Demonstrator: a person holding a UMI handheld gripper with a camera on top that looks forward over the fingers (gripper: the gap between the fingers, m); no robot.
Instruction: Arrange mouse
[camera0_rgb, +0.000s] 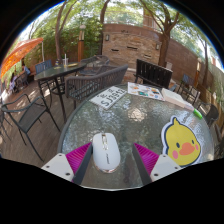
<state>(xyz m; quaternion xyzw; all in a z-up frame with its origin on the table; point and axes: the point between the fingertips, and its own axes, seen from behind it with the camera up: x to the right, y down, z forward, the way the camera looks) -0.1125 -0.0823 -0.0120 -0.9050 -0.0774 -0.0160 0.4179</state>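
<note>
Patio setting: brick wall (135, 42), trees, dark metal chairs (95, 82) and a second table beyond. Round glass table (120, 125), foreground. On it, far side: a licence-plate-style sign (108, 97) and printed sheets (145, 91); near side, right: a yellow duck mat (181, 140). White mouse (105, 151) rests on the glass between the gripper (112, 157) fingers, tongs apart, magenta pads (79, 157) flanking it with a gap visible at either side.

Bare glass table (125, 118) ahead; duck sticker (181, 141) right of mouse (105, 152).
</note>
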